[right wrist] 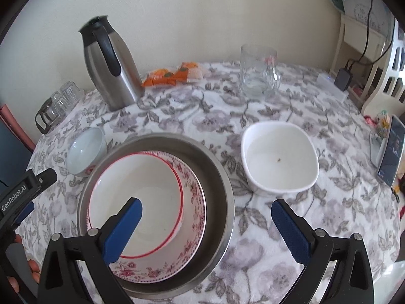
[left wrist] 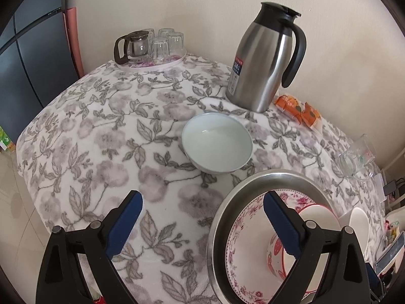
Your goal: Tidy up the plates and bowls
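The left gripper (left wrist: pixel 202 210) is seen from its own camera with its two blue-padded fingers (left wrist: pixel 124 224) spread wide and nothing held between them. It is angled down over a table covered by a white cloth printed with grey flowers (left wrist: pixel 101 139). Its right-hand finger lies in front of a stack of dishes. The right gripper (right wrist: pixel 206 216) is likewise spread wide and empty, its left-hand finger (right wrist: pixel 121 230) seen in front of the same stack.

The stack is made up of a steel pan (right wrist: pixel 215 182) at the bottom, a plate with a pink flower border (right wrist: pixel 195 197) inside it, and a white bowl with a red rim (right wrist: pixel 141 182) sitting on the plate. Just to the left of the pan in the right wrist view, a small pale blue bowl (left wrist: pixel 217 143) stands upright and empty on the cloth. To the right of the pan, apart from it, a white rounded-square dish (right wrist: pixel 278 162) stands, with a small dark speck on its floor.

Further back, a steel thermal jug with a black handle and lid (left wrist: pixel 263 60) is placed near the wall. Beside it lies an orange snack packet (left wrist: pixel 298 109). A clear glass mug (right wrist: pixel 258 71) stands toward the table's right side. At the far left corner, a round tray (left wrist: pixel 174 60) carries a glass teapot (left wrist: pixel 134 45) and several upturned glasses (left wrist: pixel 167 43). A phone (right wrist: pixel 391 149) is propped at the right edge.
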Demonstrator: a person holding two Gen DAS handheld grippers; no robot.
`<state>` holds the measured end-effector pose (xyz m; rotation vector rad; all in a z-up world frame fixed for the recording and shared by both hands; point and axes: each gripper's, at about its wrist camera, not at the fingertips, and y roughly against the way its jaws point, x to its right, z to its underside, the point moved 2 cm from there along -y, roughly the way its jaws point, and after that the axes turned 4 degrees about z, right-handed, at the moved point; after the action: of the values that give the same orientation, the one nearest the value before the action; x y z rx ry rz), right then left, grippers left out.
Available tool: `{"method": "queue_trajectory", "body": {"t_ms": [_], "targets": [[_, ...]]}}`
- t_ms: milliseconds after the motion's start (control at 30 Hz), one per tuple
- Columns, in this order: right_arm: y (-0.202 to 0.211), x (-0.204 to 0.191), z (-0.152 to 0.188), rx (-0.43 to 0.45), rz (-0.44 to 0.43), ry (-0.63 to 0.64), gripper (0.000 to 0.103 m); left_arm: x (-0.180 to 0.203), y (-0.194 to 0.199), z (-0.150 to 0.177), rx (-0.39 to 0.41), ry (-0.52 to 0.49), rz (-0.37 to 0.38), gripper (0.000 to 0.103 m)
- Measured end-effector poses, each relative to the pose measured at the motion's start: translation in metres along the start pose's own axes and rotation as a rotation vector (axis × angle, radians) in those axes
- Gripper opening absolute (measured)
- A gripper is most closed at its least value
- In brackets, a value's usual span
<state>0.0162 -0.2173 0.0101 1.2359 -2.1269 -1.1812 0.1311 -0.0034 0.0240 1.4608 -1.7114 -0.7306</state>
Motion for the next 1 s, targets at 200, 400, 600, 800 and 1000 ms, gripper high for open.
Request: {"method": "queue_trajectory", "body": {"t_ms": [200,400,600,800,1000], "targets": [[0.01,-0.005,-0.004,0.074,-0.007,0.003,0.103,-0.003,0.008,-0.004,0.033,0.012,0.039,0.097],[0.019,-0.015,-0.007,0.095,-0.027,0.013,0.103,-0.019,0.017,-0.013,0.083,0.038,0.024,0.097],[0.026,-0.032,-0.007,0.106,-0.048,0.06,0.103,-0.05,0.024,-0.023,0.109,0.093,-0.03,0.097],[0.025,-0.056,-0.002,0.105,-0.065,0.088,0.103,-0.079,0.031,-0.032,0.124,0.129,-0.061,0.097],[0.022,-0.09,0.006,0.106,-0.092,0.119,0.103,-0.102,0.03,-0.038,0.115,0.175,-0.012,0.097]]}}
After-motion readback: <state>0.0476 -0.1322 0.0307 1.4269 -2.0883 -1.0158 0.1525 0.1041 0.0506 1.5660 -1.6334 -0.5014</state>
